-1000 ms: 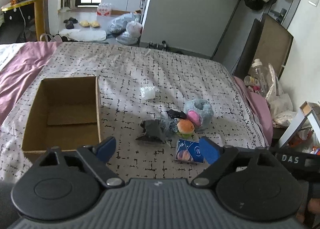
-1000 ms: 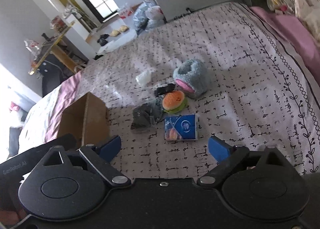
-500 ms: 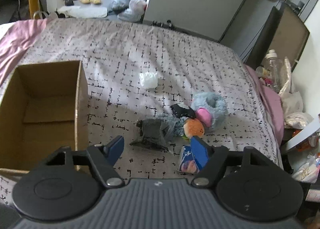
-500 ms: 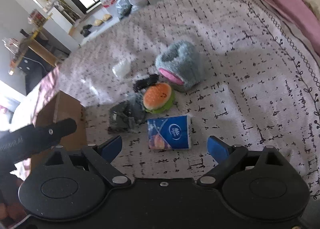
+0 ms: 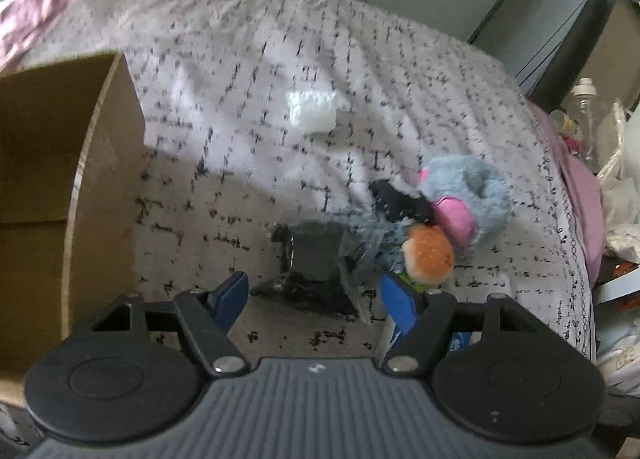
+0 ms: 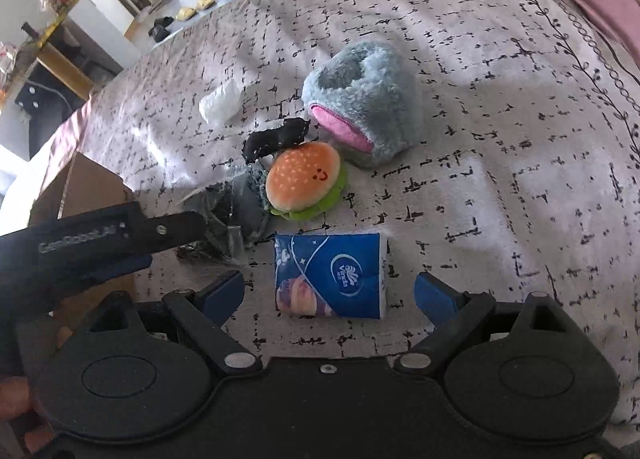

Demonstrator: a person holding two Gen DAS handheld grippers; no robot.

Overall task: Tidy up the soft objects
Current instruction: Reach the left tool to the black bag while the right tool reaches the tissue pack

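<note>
- Left wrist view showed the left gripper with its jaws apart and nothing between them; a dark grey bundle wrapped in crinkled clear plastic lay just ahead, centred on the gap.
- Beyond its right jaw, touching one another, lay an orange-and-green plush burger, a small black soft piece and a fluffy grey-blue plush slipper with pink lining. A small white crumpled packet sat farther ahead, apart.
- An open brown cardboard box stood to the left of the left jaw and looked empty where visible.
- The right gripper also had its jaws wide apart, with a blue printed tissue pack lying between and just ahead of them, untouched.
- Judgement: this was the approach to a first pick. Each gripper needed to descend, straddle its item and close; the crinkly wrap could slip.
- Motion blur softened the left view. The box's near and left walls were cut off, and the tissue pack was mostly hidden behind the left gripper's right finger. What the plastic held was unclear.
</note>
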